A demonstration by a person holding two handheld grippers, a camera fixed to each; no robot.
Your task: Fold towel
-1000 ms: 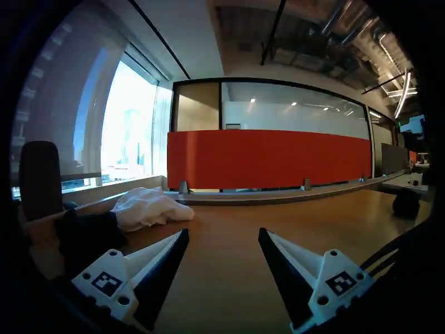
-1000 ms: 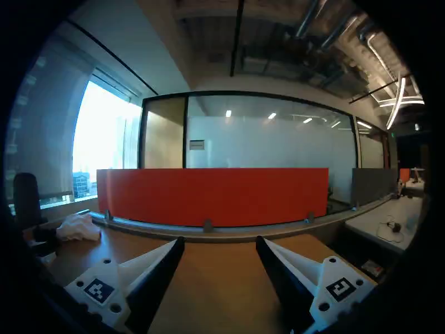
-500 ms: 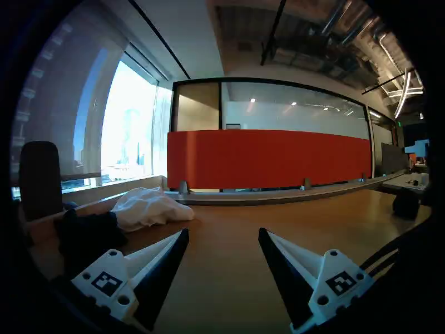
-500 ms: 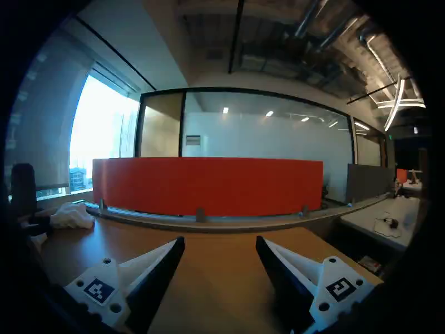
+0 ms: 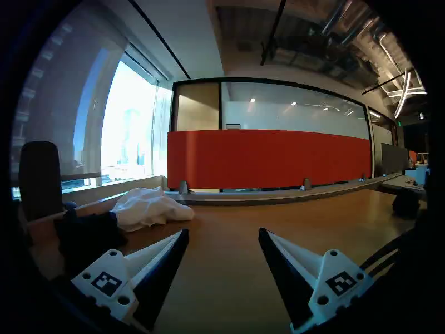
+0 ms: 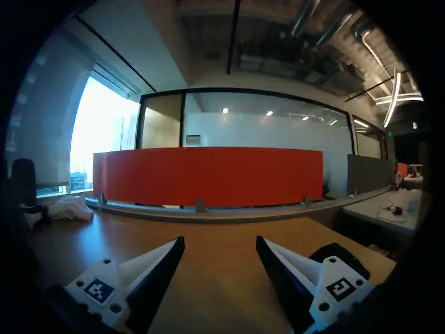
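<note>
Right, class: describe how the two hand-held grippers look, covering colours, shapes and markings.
Both the left hand-held gripper and the right hand-held gripper have two wedge-shaped fingers tapering to points, white outside and black on the inner faces. Each finger bears a square black-and-white marker and small bolt holes. Black cables run beside the left one.

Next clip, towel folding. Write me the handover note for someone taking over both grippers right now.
Left gripper: jaws open, empty, low over the wooden desk.
Right gripper: jaws open, empty, over the same desk.
White towel: crumpled in a heap at the desk's far left, next to a dark bundle. Neither gripper touches it.
Done: nothing; no fold made.
Left: reach the towel, spread it flat, then fold it.
</note>
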